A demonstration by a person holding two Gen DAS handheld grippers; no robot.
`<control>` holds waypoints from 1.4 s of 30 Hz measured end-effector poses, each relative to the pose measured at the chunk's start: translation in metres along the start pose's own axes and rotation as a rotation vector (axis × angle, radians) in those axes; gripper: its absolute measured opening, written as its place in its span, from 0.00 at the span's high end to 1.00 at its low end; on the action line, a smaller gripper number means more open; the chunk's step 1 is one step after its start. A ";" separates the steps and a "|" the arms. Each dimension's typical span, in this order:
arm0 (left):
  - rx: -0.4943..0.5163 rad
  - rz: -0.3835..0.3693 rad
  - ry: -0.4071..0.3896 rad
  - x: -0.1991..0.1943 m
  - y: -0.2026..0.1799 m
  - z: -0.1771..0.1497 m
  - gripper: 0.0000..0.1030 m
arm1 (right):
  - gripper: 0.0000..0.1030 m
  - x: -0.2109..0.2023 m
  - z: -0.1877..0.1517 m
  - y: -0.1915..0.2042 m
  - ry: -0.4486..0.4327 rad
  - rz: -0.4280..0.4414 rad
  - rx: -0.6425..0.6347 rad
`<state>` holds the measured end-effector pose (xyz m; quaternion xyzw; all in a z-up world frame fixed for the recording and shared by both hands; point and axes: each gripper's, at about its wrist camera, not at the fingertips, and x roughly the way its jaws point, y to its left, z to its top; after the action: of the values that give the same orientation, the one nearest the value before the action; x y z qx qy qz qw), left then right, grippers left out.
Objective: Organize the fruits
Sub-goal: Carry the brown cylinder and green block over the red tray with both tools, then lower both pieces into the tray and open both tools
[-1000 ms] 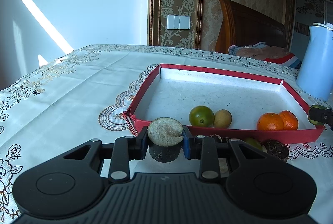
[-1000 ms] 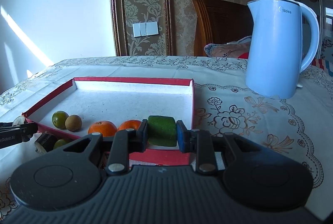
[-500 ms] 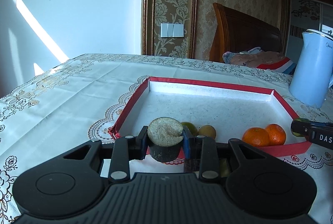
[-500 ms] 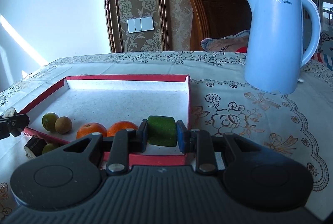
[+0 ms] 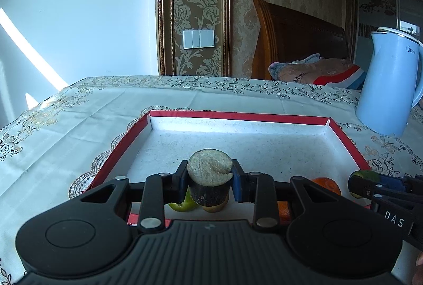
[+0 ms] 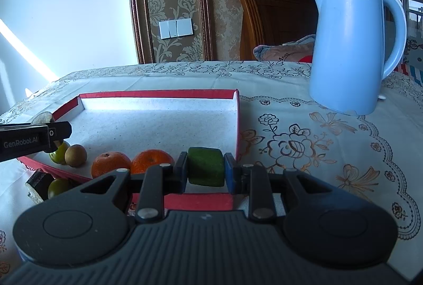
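My left gripper (image 5: 210, 183) is shut on a dark-skinned cut piece with a pale round face (image 5: 208, 166). It hangs over the near part of the red tray (image 5: 238, 115), just above a green fruit (image 5: 183, 205) and a brown fruit (image 5: 216, 207). My right gripper (image 6: 206, 173) is shut on a green chunk (image 6: 205, 163) above the tray's near right corner (image 6: 236, 126). Two oranges (image 6: 111, 163) lie in the tray beside it. On the cloth in front of the tray, at the left of the right wrist view, sit a dark cut piece (image 6: 39, 185) and a green fruit (image 6: 59, 187).
A light blue kettle (image 6: 351, 46) stands on the tablecloth to the right of the tray. A wooden chair with folded cloth (image 5: 312, 70) is behind the table. The far half of the tray floor (image 5: 238, 142) is bare.
My left gripper has carried the cut piece forward, from in front of the tray's near wall to over its floor. The right gripper has stayed where it was, still holding the green chunk.
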<state>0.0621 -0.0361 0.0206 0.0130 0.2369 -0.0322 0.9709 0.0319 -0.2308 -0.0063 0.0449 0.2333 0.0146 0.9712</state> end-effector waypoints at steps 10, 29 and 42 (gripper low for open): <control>-0.005 -0.003 0.041 0.017 -0.012 -0.005 0.70 | 0.74 0.005 0.000 0.007 0.011 -0.010 0.006; 0.032 -0.015 0.012 0.019 -0.029 -0.010 0.70 | 0.74 0.007 0.001 0.027 -0.018 -0.032 -0.037; 0.047 -0.023 -0.001 0.018 -0.031 -0.014 0.69 | 0.74 0.010 0.002 0.028 -0.015 -0.024 -0.036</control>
<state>0.0698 -0.0676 -0.0007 0.0331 0.2357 -0.0489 0.9700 0.0410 -0.2024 -0.0066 0.0248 0.2265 0.0067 0.9737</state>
